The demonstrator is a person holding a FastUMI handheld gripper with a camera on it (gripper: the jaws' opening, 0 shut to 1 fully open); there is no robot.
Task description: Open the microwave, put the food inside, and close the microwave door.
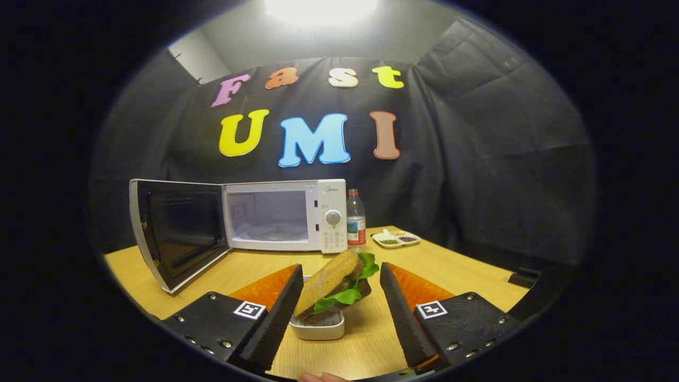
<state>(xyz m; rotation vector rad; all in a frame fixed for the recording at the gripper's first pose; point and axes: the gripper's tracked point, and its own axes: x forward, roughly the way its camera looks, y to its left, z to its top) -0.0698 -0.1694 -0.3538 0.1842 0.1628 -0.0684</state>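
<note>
The white microwave stands at the back of the wooden table. Its door is swung wide open to the left, and the cavity with its glass turntable shows. A sandwich of brown bread and green lettuce leans tilted in a small white dish. It sits between the fingers of my gripper, which is open. The left finger is close against the bread. A gap separates the right finger from the lettuce.
A water bottle with a red cap stands just right of the microwave. A small white tray of condiments lies beyond it. A black block sits at the table's right edge. A person's fingertip shows behind the fingers.
</note>
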